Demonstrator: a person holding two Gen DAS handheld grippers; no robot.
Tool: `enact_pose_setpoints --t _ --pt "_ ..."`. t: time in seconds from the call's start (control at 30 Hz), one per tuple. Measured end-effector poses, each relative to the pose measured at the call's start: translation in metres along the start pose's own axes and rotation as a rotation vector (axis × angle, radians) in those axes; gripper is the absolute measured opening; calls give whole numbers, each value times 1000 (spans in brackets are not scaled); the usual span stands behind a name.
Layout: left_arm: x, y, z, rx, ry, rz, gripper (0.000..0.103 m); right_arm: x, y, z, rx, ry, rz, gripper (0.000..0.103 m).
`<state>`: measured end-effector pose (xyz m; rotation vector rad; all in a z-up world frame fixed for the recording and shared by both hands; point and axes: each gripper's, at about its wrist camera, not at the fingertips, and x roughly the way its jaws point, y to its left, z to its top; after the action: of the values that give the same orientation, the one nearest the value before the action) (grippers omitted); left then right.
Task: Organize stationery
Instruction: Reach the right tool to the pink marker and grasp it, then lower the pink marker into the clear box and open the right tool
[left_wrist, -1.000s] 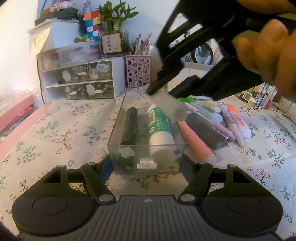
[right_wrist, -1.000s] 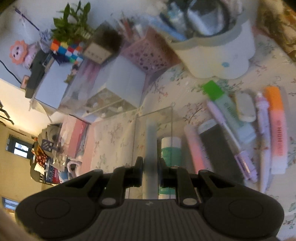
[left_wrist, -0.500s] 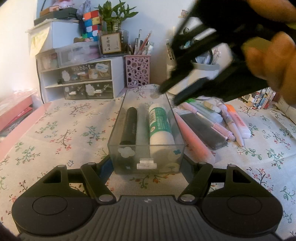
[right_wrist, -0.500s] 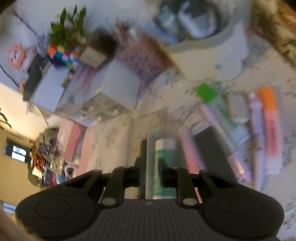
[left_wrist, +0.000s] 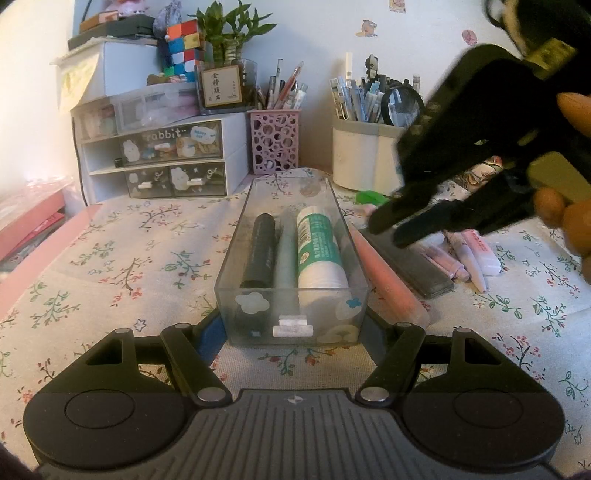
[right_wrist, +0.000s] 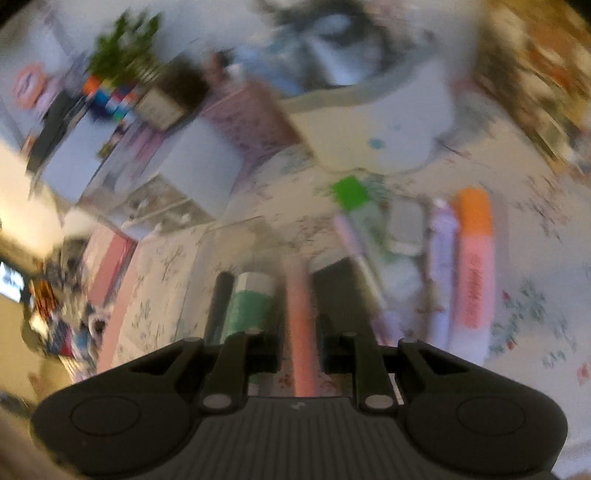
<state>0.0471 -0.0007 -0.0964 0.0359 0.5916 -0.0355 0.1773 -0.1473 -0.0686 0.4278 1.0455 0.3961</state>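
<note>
Left gripper clamps near end of clear tray on floral cloth; tray holds black marker, translucent tube, green-white glue stick; right gripper parted, empty, above pink highlighter beside tray.

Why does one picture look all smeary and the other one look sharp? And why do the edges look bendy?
Right wrist view: motion blur smears everything, even the orange highlighter and white pen pot. Left wrist view: sharp on the clear box and green glue stick; only the right gripper passing close looks soft. Both views: the fisheye lens curves the edges, with dark corners.
</note>
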Motion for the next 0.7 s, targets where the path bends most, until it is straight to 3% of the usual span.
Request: enact_pose_setpoints --t 0.17,0.37,0.7 --pt "0 -2 0 -1 -1 1 72 18 21 3 -144 28 -69 19" --pt "0 -2 0 -1 -1 2 72 31 26 1 -216 48 -115 19" --pt "0 -2 0 -2 -1 2 72 28 24 -1 -187 35 -107 17"
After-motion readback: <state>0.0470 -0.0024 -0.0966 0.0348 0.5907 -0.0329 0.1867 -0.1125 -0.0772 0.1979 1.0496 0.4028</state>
